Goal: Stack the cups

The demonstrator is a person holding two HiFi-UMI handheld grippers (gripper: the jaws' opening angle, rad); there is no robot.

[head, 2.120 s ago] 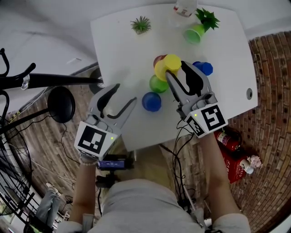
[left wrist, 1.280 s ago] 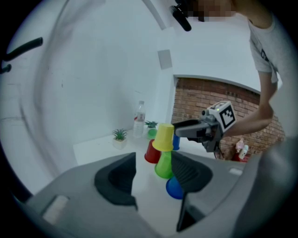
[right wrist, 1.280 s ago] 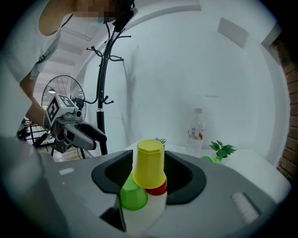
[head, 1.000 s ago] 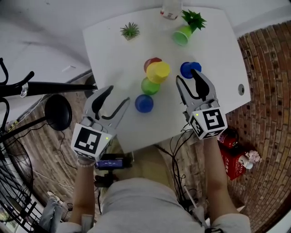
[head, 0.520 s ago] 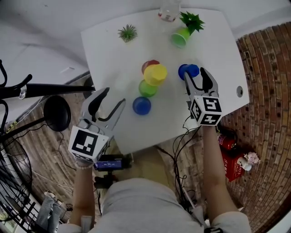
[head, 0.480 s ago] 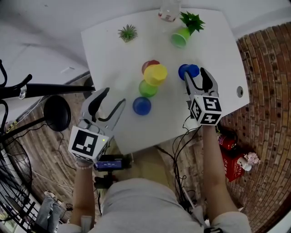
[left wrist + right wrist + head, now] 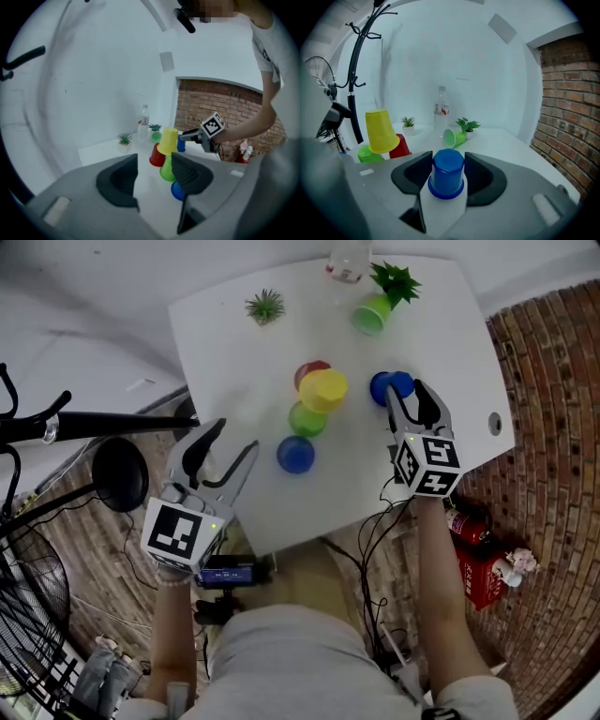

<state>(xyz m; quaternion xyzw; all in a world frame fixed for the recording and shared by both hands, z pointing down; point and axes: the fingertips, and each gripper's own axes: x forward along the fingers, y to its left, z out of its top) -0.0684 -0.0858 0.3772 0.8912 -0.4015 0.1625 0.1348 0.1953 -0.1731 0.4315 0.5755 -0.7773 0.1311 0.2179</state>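
On the white table (image 7: 244,362) a yellow cup (image 7: 327,387) sits upside down on top of a red cup (image 7: 307,369) and a green cup (image 7: 305,420). A blue cup (image 7: 295,454) stands alone in front of them. My right gripper (image 7: 403,388) reaches around a second upside-down blue cup (image 7: 382,383) at the right. That cup (image 7: 448,176) stands between the jaws, which are closing on it with the pads close beside its sides. My left gripper (image 7: 235,435) hovers open and empty at the table's near left edge.
A light green cup (image 7: 372,313) lies on its side at the back beside a potted plant (image 7: 398,279). A clear bottle (image 7: 347,259) and a smaller plant (image 7: 265,306) stand at the far edge. A black stand (image 7: 94,409) is left of the table, a red extinguisher (image 7: 473,526) to its right.
My right gripper left the yellow cup on the stack, swung right and came forward around the blue cup. The left gripper has barely moved.
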